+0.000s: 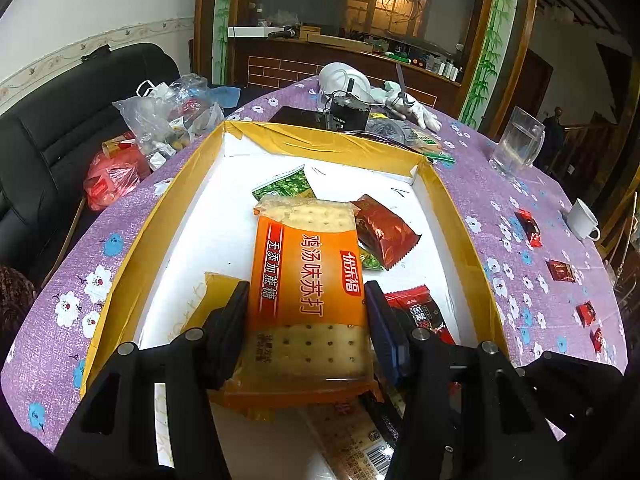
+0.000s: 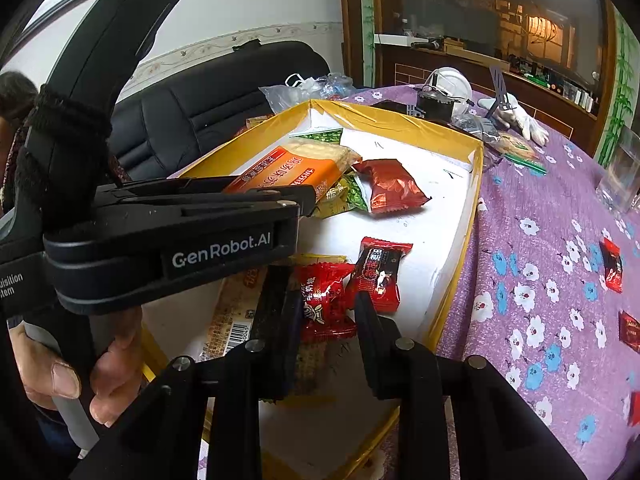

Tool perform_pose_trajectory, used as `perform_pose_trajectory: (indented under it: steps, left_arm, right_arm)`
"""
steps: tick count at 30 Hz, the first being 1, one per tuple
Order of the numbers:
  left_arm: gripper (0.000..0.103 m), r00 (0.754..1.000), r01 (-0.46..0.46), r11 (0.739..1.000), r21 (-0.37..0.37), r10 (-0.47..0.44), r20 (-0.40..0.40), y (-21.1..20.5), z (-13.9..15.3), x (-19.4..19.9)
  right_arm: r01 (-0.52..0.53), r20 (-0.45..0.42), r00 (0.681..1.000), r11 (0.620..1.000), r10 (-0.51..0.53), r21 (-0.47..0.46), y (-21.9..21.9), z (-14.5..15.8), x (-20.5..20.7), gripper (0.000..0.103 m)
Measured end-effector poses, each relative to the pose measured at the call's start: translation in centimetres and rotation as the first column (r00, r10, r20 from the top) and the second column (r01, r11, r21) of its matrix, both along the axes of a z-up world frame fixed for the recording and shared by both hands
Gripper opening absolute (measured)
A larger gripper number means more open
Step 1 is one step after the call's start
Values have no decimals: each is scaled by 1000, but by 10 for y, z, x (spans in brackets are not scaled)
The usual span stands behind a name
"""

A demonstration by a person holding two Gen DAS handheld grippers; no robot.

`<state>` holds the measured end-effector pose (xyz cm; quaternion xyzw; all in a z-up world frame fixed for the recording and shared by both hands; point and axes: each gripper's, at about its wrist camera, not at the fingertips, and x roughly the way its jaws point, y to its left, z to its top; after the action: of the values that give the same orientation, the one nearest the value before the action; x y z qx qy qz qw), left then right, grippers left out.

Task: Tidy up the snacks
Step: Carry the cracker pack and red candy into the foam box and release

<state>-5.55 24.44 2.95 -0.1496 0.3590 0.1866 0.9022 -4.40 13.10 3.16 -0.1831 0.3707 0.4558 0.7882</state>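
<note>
My left gripper (image 1: pixel 308 316) is shut on an orange cracker pack (image 1: pixel 308 280), held tilted above a yellow-taped box (image 1: pixel 320 142) with a white floor. In the right wrist view the same left gripper (image 2: pixel 308 196) carries the cracker pack (image 2: pixel 280 172) over the box (image 2: pixel 472 208). My right gripper (image 2: pixel 326 304) is low over the box's near end, shut on a red candy packet (image 2: pixel 324 300). Inside lie a green packet (image 1: pixel 284 184), a dark red packet (image 1: pixel 384 232), a red-and-black packet (image 2: pixel 378 276) and another cracker pack (image 2: pixel 236 312).
Several small red snacks (image 1: pixel 530 228) (image 2: pixel 612 266) lie on the purple flowered tablecloth (image 2: pixel 540 240) right of the box. A glass mug (image 1: pixel 518 144) and a white cup (image 1: pixel 584 220) stand far right. Plastic bags (image 1: pixel 160 120) and a black sofa (image 1: pixel 60 132) lie left; a hand (image 2: pixel 64 376) holds the left gripper.
</note>
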Motion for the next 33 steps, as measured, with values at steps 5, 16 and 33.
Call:
perform_pose_trajectory:
  steps: [5,16,33]
  left_arm:
    - [55,1000,-2,1000,7,2,-6,1,-1,1]
    - [64,1000,-4,1000,6,4,-5,1,0,0]
    - [73,999,-31,994,-105,35,36,14,2,-11]
  right_arm:
    - [-2,5,1000,1000,2,-4,-1,0,-1,28]
    - [-13,18,1000,1000,13,-7,-2,0,-3,40]
    - [40,1,999,994,-40,100,-19,20,4,51]
